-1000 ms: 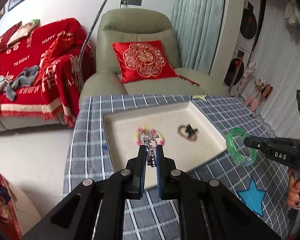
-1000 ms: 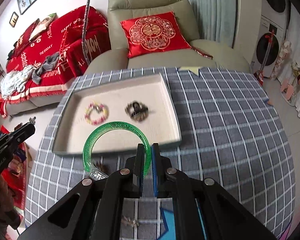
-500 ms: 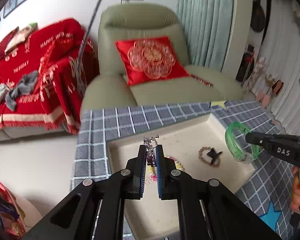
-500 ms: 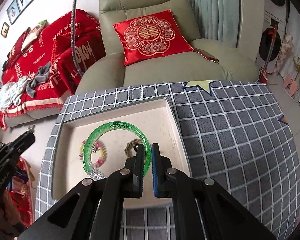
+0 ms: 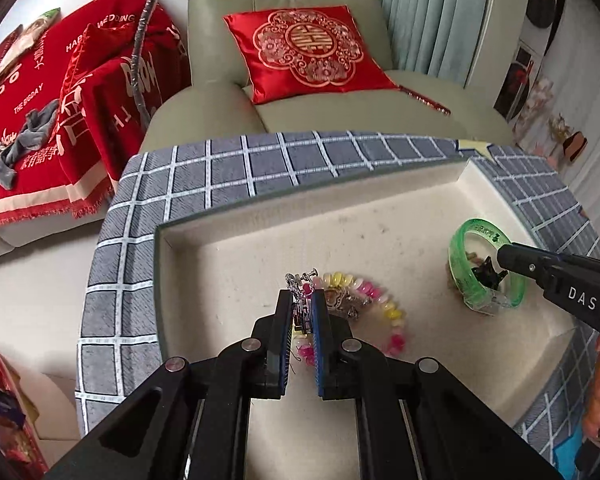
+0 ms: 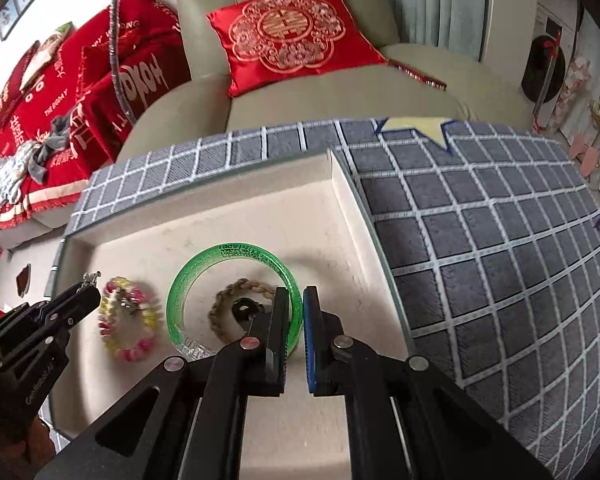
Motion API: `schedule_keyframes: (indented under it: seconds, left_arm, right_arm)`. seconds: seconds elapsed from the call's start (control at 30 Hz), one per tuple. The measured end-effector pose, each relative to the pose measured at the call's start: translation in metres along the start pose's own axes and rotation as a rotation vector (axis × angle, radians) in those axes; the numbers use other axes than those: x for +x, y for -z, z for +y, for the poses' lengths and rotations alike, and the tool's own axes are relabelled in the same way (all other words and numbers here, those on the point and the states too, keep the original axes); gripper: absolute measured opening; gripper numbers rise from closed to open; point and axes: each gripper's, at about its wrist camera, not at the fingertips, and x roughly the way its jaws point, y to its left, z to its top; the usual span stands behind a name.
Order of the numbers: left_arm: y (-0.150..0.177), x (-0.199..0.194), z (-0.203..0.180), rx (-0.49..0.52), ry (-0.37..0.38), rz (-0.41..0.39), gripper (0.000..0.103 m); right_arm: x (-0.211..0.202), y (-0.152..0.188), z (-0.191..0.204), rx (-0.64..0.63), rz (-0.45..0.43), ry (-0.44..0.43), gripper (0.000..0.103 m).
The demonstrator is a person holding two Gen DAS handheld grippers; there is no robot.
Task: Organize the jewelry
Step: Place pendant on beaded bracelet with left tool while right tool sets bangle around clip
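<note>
Jewelry is being carried into the cream tray: the right gripper clenches the green bangle low over the braided bracelet, while the left gripper pinches a small silver piece above the beaded bracelet. Next, I judge, each should lower and release, the bangle preferably onto bare tray floor.

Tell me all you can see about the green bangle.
The green bangle is a translucent, glittery plastic-looking ring with dark printed lettering and a clear section on its rim. The right gripper is shut on its band, holding it over the beige tray, framing the braided brown bracelet. Whether it touches the tray is unclear.
</note>
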Motion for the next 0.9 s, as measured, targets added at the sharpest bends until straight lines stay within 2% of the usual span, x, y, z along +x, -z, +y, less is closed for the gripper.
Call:
schedule_keyframes:
  seconds: [0.27, 0.5, 0.53, 0.63, 0.8, 0.9]
  left_arm:
    - [0.007, 0.012, -0.008, 0.037, -0.053, 0.031, 0.024]
    - [0.008, 0.01, -0.014, 0.058, -0.088, 0.023, 0.024]
    - [0.009, 0.01, -0.014, 0.055, -0.086, 0.02, 0.024]
    - [0.008, 0.008, -0.012, 0.045, -0.076, 0.011, 0.024]
    - [0.008, 0.007, -0.012, 0.043, -0.077, 0.003, 0.024]
    - [0.009, 0.003, -0.014, 0.058, -0.092, -0.017, 0.024]
  right_arm:
    - [0.005, 0.001, 0.003, -0.025, 0.005, 0.007, 0.008]
    - [0.002, 0.002, 0.005, -0.032, 0.007, -0.009, 0.013]
    - [0.001, 0.002, 0.005, -0.027, 0.006, -0.015, 0.019]
    - [-0.006, 0.002, 0.003, -0.011, -0.015, -0.047, 0.047]
    - [-0.022, 0.009, 0.003, -0.001, -0.045, -0.077, 0.049]
    - [-0.033, 0.017, 0.003, 0.011, -0.062, -0.101, 0.055]
